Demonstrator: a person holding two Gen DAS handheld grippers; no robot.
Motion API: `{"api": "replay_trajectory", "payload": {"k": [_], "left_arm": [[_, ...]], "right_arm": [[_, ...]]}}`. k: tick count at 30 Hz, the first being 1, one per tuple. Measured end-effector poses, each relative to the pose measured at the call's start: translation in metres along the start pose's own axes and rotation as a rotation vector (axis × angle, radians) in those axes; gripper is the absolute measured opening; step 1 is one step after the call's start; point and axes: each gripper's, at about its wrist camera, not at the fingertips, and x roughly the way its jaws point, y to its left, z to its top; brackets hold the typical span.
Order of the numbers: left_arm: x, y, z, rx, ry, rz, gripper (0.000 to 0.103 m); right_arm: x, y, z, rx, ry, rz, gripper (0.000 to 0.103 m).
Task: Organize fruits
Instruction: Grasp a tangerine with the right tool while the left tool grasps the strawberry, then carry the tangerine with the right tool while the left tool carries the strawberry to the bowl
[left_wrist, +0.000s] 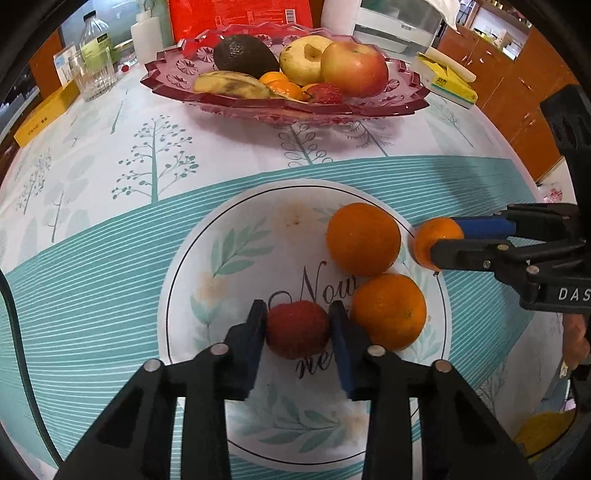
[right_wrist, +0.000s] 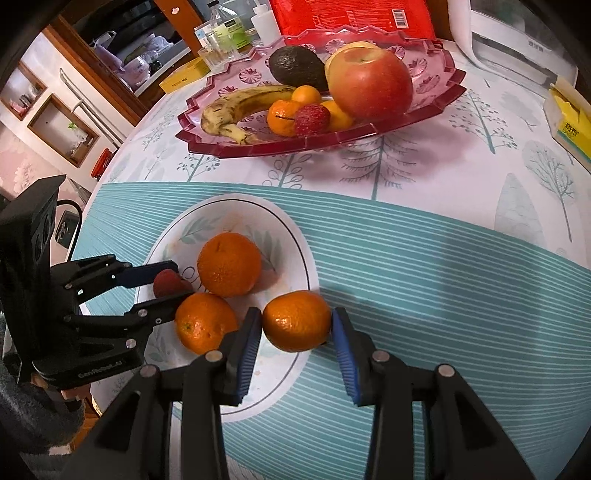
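Two words, "Now" and "DAS", show on plate and right gripper.

Counting three oranges near the white plate: two lying on it, one sitting at its rim. Counting two red bumpy fruits: one on the plate, one in the pink glass tray. Also lying in that tray: one banana, one avocado, two apples, one red and one yellow, plus three small oranges. Working over the bench: two tools, left and right. Standing behind: one drinking glass, one clear bottle, one white bottle, one red packet.
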Motion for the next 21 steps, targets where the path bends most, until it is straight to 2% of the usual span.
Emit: {"api": "replay_trajectory", "payload": {"k": [13, 21], "left_arm": [[-0.009, 0.012, -0.011, -0.087, -0.014, 0.033, 0.032], [-0.041, 0.027, -0.013, -0.169, -0.059, 0.072, 0.031]], "right_arm": [[0.002, 0.009, 0.002, -0.010, -0.018, -0.030, 0.039], [-0.020, 0.025, 0.002, -0.045, -0.070, -0.024, 0.039]]}}
